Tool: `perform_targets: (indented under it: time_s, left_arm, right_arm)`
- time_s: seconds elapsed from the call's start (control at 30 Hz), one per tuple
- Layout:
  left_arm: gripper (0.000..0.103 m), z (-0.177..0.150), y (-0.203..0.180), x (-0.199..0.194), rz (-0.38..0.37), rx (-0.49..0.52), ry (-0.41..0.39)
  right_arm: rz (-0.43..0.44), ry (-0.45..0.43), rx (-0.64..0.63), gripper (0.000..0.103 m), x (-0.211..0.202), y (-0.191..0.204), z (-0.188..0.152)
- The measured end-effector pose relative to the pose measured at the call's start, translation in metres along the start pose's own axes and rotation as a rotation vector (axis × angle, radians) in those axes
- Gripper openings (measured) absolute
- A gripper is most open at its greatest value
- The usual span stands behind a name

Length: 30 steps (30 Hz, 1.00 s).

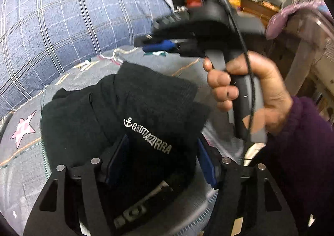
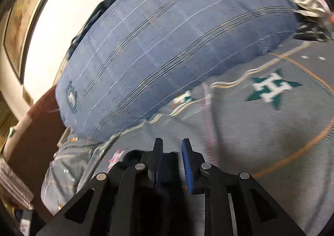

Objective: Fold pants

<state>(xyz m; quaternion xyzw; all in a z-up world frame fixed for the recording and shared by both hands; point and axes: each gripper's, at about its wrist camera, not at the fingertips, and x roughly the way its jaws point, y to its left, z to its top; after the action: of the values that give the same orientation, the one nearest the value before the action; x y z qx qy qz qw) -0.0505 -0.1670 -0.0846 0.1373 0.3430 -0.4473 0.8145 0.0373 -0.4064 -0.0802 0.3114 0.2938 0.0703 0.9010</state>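
The black pants (image 1: 125, 115), with white lettering, lie bunched and folded on the grey bedspread (image 1: 25, 163). In the left wrist view my left gripper (image 1: 162, 152) has its blue-padded fingers (image 1: 205, 165) spread wide on either side of the pants, with the cloth lying between them. My right gripper (image 1: 160, 45) is held in a hand above and behind the pants, blurred. In the right wrist view the right gripper (image 2: 172, 152) has a gap between its blue pads and holds nothing; a bit of black cloth (image 2: 133, 155) shows at its lower left.
A large blue plaid pillow (image 1: 73, 17) lies behind the pants, also in the right wrist view (image 2: 167, 48). The grey bedspread (image 2: 271, 142) has star patterns. A white hanger hook (image 1: 117, 56) lies near the pillow. Furniture and clutter (image 1: 302, 38) stand at the right.
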Motion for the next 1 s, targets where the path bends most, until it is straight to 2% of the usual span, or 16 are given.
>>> perform_targets:
  time_s: [0.1, 0.2, 0.3, 0.37, 0.43, 0.5, 0.6, 0.63, 0.67, 0.77, 0.83, 1.0]
  left_arm:
    - [0.064, 0.000, 0.015, -0.030, 0.008, -0.048, -0.036]
    - [0.068, 0.000, 0.038, -0.065, 0.017, -0.116, -0.114]
    - [0.070, 0.010, 0.051, -0.073, 0.043, -0.151, -0.139]
    - [0.070, 0.012, 0.062, -0.072, 0.076, -0.175, -0.146]
    - [0.070, 0.012, 0.071, -0.061, 0.115, -0.205, -0.130]
    - [0.070, 0.012, 0.075, -0.046, 0.143, -0.209, -0.097]
    - [0.070, 0.008, 0.077, -0.007, 0.209, -0.204, 0.028]
    - [0.071, 0.005, 0.078, 0.006, 0.234, -0.220, 0.082]
    - [0.078, 0.002, 0.080, 0.014, 0.256, -0.239, 0.113]
    - [0.087, -0.006, 0.094, 0.025, 0.191, -0.369, 0.143]
    - [0.092, -0.011, 0.100, 0.028, 0.176, -0.425, 0.149]
    - [0.093, -0.014, 0.086, 0.020, 0.230, -0.377, 0.110]
  right_arm:
    - [0.048, -0.009, -0.042, 0.021, -0.015, 0.003, -0.001]
    - [0.122, -0.006, -0.148, 0.021, -0.032, 0.028, -0.012]
    - [0.184, 0.001, -0.303, 0.021, -0.040, 0.065, -0.029]
    - [0.209, 0.026, -0.352, 0.021, -0.034, 0.082, -0.039]
    - [0.198, 0.073, -0.357, 0.021, -0.021, 0.086, -0.046]
    - [0.130, 0.140, -0.350, 0.020, 0.000, 0.084, -0.052]
    - [0.000, 0.263, -0.285, 0.018, 0.036, 0.065, -0.058]
    - [0.003, 0.279, -0.265, 0.018, 0.041, 0.059, -0.059]
    - [0.016, 0.279, -0.241, 0.018, 0.041, 0.054, -0.058]
    - [0.010, 0.281, -0.221, 0.020, 0.043, 0.049, -0.059]
    - [-0.002, 0.280, -0.244, 0.022, 0.047, 0.047, -0.060]
    - [-0.019, 0.275, -0.275, 0.024, 0.050, 0.050, -0.060]
